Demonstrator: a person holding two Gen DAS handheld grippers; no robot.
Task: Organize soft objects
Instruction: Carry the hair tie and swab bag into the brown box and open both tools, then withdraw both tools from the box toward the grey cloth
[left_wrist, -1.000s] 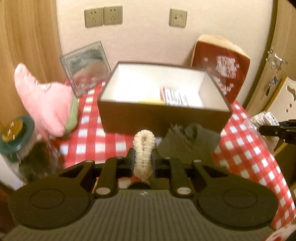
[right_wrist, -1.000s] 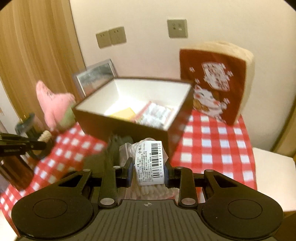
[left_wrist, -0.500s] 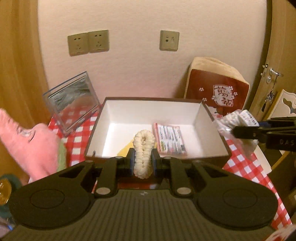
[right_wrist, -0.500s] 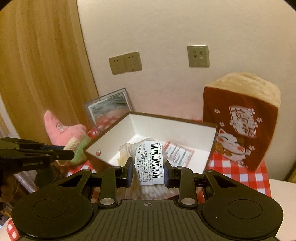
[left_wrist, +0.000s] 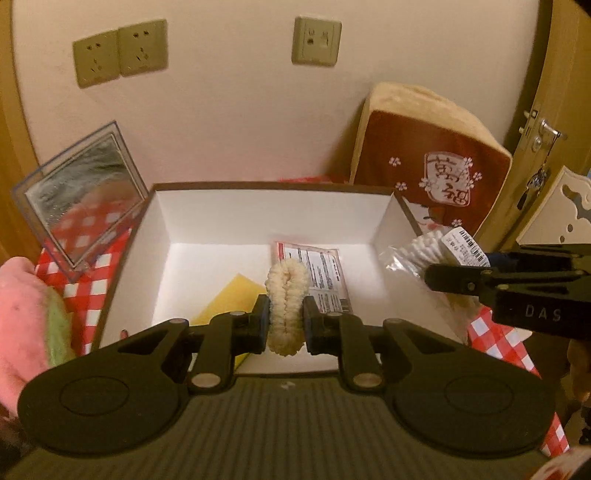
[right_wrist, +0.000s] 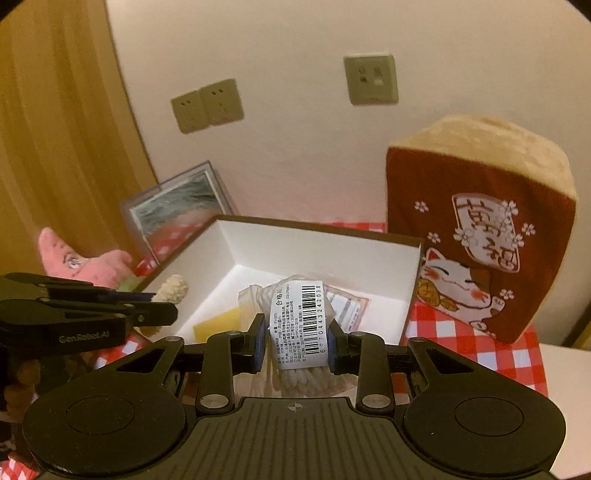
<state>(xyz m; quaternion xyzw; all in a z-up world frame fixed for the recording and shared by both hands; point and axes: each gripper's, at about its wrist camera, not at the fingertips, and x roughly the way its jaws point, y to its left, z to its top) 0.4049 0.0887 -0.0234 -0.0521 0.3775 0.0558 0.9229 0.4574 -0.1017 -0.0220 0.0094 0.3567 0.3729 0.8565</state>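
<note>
Over the last second both claws are coming in from short of the box (left_wrist: 159, 236) to right over its open top — a moment ago the fluffy cream scrunchie (left_wrist: 286, 302) was hanging in front of the brown outer wall, and now it is sitting above the white interior, which I judge means both items are about ready to be dropped in. The left claw (left_wrist: 285, 324) is closing tight on that scrunchie, squeezing it into a narrow loop between the pads, and is pointing steeply down toward the box floor, above the yellow sponge (left_wrist: 231, 299) and the flat printed packet (left_wrist: 317, 275) already lying inside. The right claw (right_wrist: 295, 341) is gripping a clear bag of cotton swabs (right_wrist: 299, 321) by its barcode label, jaws partly apart around the bundle, tilting down over the near right side of the box. The pink plush (right_wrist: 85, 262) is lying on the desk (right_wrist: 465, 332) outside the box — left for later
</note>
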